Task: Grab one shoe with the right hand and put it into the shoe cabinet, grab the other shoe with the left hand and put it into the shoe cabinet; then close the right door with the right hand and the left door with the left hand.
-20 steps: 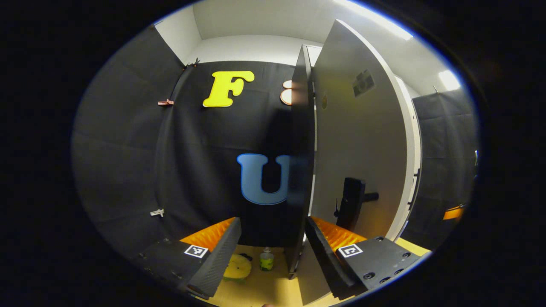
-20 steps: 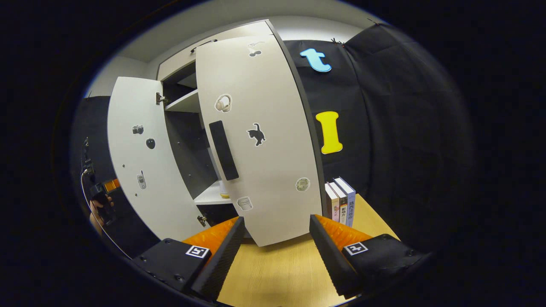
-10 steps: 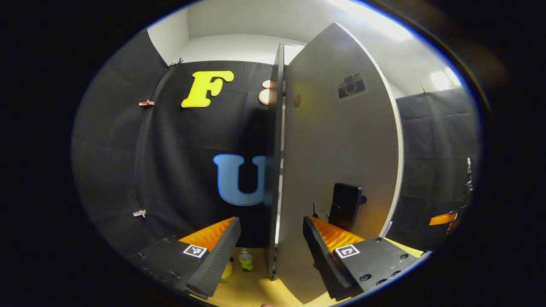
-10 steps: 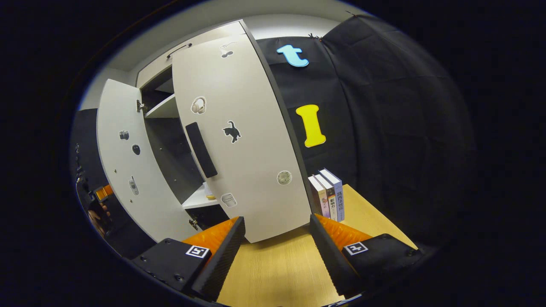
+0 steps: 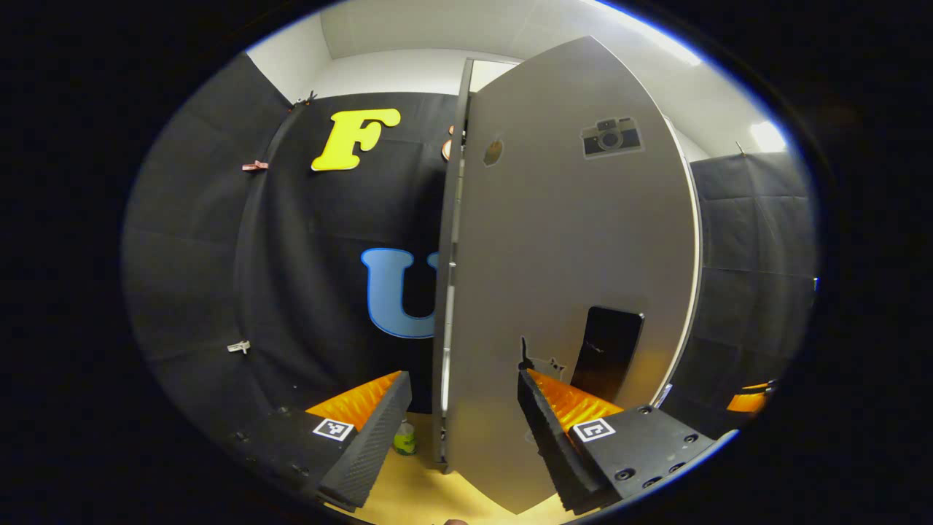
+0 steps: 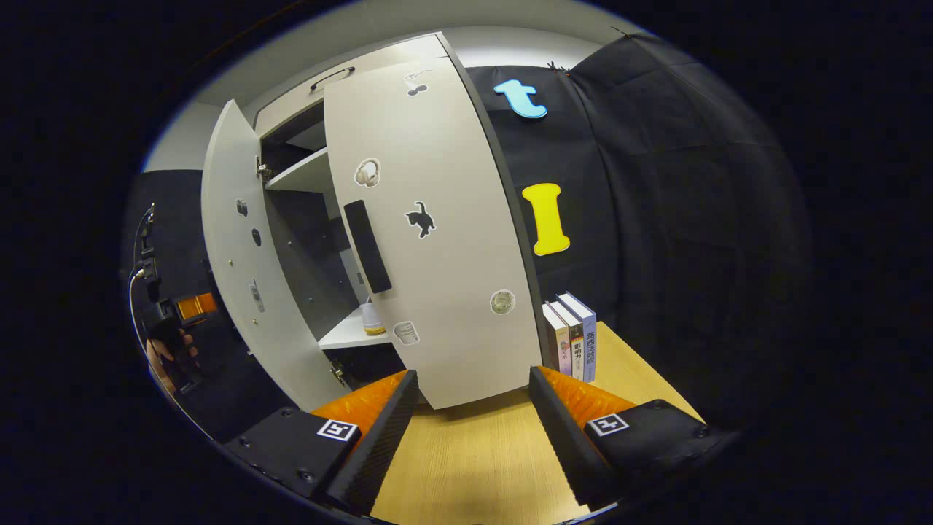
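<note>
The shoe cabinet (image 6: pixel 342 65) stands on a wooden table (image 6: pixel 474 459). Its right door (image 6: pixel 444 240), grey with stickers and a black handle (image 6: pixel 367 246), is almost shut. Its left door (image 6: pixel 240 270) stands open. In the gap, a pale thing with a yellow base (image 6: pixel 372 319), which looks like a shoe, sits on a shelf. My right gripper (image 6: pixel 474 426) is open and empty, just in front of the right door's lower edge. My left gripper (image 5: pixel 463 426) is open, with the left door (image 5: pixel 568 255) close before it. That door's handle (image 5: pixel 605 343) is beyond the right finger (image 5: pixel 543 408). I cannot tell if they touch.
Three books (image 6: pixel 572 339) stand upright on the table to the right of the cabinet. A small green bottle (image 5: pixel 403 437) stands on the table past the left door. A hand (image 6: pixel 164 357) holds the left gripper (image 6: pixel 182 310) at the far left.
The left door has swung: its face is broader in the left gripper view and narrower in the right gripper view. The right gripper has barely moved.
</note>
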A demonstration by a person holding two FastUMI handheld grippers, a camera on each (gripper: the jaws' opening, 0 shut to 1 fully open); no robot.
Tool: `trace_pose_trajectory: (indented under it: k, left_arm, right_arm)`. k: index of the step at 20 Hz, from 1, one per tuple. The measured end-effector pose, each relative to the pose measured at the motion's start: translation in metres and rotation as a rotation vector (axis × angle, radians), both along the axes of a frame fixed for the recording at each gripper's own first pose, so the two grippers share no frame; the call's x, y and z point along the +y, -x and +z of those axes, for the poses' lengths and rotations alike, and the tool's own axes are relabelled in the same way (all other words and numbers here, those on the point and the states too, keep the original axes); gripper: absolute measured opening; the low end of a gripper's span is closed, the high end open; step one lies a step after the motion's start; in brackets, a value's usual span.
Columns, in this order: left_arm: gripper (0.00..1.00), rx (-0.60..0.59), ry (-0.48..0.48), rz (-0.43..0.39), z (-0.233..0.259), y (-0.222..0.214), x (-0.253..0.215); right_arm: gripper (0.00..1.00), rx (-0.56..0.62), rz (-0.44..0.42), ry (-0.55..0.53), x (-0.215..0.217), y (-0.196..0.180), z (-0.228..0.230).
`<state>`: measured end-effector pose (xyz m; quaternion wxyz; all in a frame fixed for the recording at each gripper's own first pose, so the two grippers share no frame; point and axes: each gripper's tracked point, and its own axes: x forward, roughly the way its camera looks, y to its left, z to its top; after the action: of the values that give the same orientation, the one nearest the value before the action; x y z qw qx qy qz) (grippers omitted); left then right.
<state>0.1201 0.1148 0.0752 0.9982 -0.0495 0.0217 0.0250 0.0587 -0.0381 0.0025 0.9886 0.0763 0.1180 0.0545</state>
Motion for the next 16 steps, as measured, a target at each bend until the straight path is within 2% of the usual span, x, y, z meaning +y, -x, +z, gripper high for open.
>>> trace_pose_trajectory:
  k: [3,6,7,9,12,16]
  left_arm:
    - [0.94,-0.017,0.076,-0.068,-0.003,-0.001,-0.033]
    - [0.94,0.004,0.055,-0.077,-0.015,0.008,-0.047]
    - [0.92,0.009,0.041,-0.07,-0.02,0.013,-0.047]
    - [0.95,0.011,0.026,-0.047,-0.027,0.026,-0.046]
    - [0.95,0.009,0.011,0.008,-0.032,0.051,-0.04]
    - [0.93,-0.027,-0.054,0.083,-0.031,0.084,-0.036]
  right_arm:
    - [0.98,-0.01,0.004,-0.002,0.003,-0.001,0.001]
    - [0.98,-0.016,0.008,-0.005,0.005,0.003,0.003]
    - [0.98,-0.02,0.007,-0.003,0.004,0.004,0.003]
    - [0.98,-0.028,0.0,-0.003,0.002,0.006,0.004]
    - [0.98,-0.087,-0.026,-0.026,-0.003,0.007,0.016]
    - [0.98,-0.145,-0.073,-0.02,-0.013,0.009,0.027]
